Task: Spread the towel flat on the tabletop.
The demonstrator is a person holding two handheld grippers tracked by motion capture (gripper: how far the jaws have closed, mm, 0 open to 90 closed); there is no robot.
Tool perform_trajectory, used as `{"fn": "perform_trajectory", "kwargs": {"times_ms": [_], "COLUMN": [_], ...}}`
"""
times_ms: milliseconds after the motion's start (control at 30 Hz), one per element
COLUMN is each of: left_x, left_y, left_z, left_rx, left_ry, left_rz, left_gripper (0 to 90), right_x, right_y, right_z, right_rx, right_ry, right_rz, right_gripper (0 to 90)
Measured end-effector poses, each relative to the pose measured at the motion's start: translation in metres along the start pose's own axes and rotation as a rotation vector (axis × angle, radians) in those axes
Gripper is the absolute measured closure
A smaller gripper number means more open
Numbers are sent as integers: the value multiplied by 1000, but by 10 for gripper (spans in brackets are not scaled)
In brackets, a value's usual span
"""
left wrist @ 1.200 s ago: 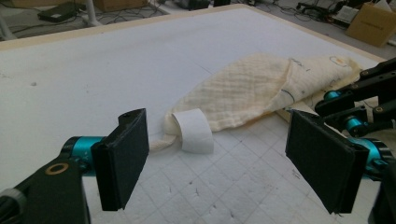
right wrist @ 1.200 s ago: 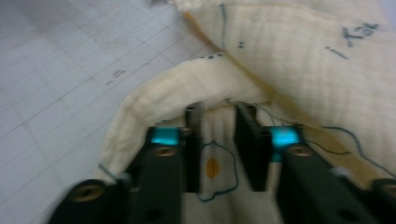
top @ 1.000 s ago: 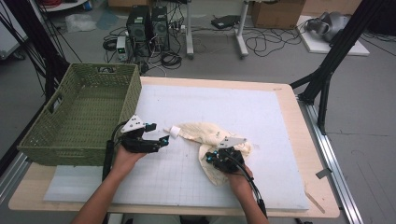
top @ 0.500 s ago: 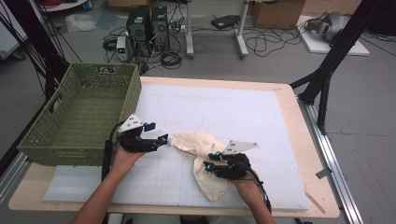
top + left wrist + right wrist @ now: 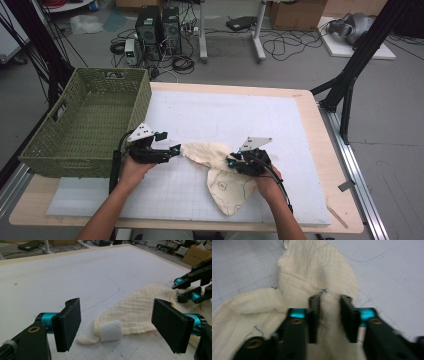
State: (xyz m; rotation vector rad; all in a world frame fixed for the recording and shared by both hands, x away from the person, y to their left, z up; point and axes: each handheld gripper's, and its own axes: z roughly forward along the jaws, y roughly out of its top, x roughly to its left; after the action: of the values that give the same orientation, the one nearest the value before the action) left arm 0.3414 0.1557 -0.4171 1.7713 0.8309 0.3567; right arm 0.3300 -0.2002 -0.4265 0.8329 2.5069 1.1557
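Observation:
A cream muslin cloth (image 5: 210, 152) lies crumpled on the white mat (image 5: 225, 115), its lower flap showing a printed pattern. My left gripper (image 5: 175, 149) sits at the cloth's left tip. In the left gripper view it (image 5: 116, 315) stands wide open, with the cloth (image 5: 140, 310) corner and its white label (image 5: 110, 330) lying on the mat between the jaws. My right gripper (image 5: 231, 161) is over the cloth's middle. Its jaws (image 5: 329, 302) have just been closing and now pinch a raised fold of the cloth (image 5: 317, 270).
A green woven basket (image 5: 140, 100) stands at the table's left edge, close behind the left hand. The mat's far half is bare. Beyond the table are computer towers (image 5: 157, 25), cables and a black stand (image 5: 350, 80) at the right.
The right gripper dropped toward the person, then came back up onto the cloth's middle. The cloth went from a bunched heap to a strip stretched toward the left gripper. The left hand stayed put.

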Motion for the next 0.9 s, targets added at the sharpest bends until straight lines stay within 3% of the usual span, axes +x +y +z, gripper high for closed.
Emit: {"fn": "perform_trajectory", "kwargs": {"times_ms": [100,200,300,367,467,533,633,700,767,900], "left_x": [0,0,-1,-1,-1,-2,-3,-3,-3,-3], "left_y": [0,0,-1,-2,-3,-3,-3,-4,-4,-4], "left_z": [0,0,1,1,1,2,3,3,4,4], "left_rx": [-2,4,7,2,1,4,5,7,12,9], "left_ry": [-1,-4,-3,-3,1,0,-5,-6,-7,-7], "left_rz": [-10,-21,-22,-25,-25,-25,-26,-23,-20,-20], "left_gripper": [241,241,241,243,248,249,249,250,250,252], "right_x": [-4,-9,-13,-15,-15,-12,-10,-9,-8,-9], "right_y": [3,4,4,3,4,6,10,13,16,15], "right_z": [-8,-20,-25,-26,-28,-29,-28,-25,-18,1], "right_rx": [-31,-85,-49,-43,-85,-88,-93,-91,-55,-14], "right_ry": [-25,-95,-162,-165,-138,-139,-128,-84,-49,41], "right_rz": [26,75,78,82,86,41,-11,-39,-84,-105], "right_gripper": [779,728,787,788,650,648,546,541,544,470]}}
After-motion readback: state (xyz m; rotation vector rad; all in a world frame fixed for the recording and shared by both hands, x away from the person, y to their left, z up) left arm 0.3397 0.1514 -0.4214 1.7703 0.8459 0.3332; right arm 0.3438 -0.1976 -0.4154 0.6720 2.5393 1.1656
